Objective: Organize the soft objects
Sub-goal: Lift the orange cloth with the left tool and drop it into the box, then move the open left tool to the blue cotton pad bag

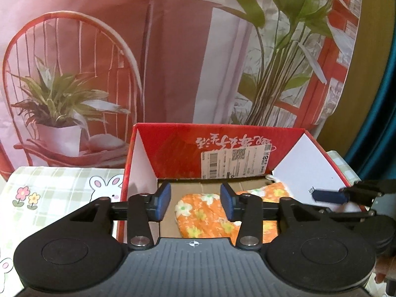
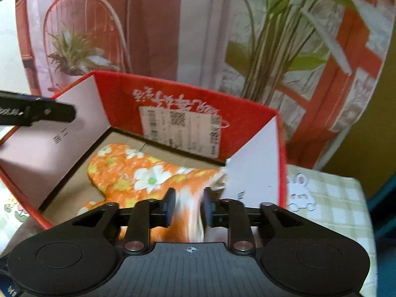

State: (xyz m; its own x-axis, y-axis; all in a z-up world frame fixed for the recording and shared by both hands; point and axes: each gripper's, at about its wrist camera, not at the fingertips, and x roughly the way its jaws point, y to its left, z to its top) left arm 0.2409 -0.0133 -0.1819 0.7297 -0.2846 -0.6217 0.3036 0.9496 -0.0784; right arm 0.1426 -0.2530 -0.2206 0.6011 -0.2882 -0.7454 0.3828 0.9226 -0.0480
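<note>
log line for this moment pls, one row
left tool: open, empty, over red box | right tool: shut on orange floral mitt | mitt: mostly inside box

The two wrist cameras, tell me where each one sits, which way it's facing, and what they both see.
Left wrist: on the left gripper, looking forward into the red box; its open fingers frame the orange oven mitt; right gripper at right edge.
Right wrist: on the right gripper, angled into the box from its right, fingers around the mitt's cuff.
Shared: box, mitt, printed backdrop.
</note>
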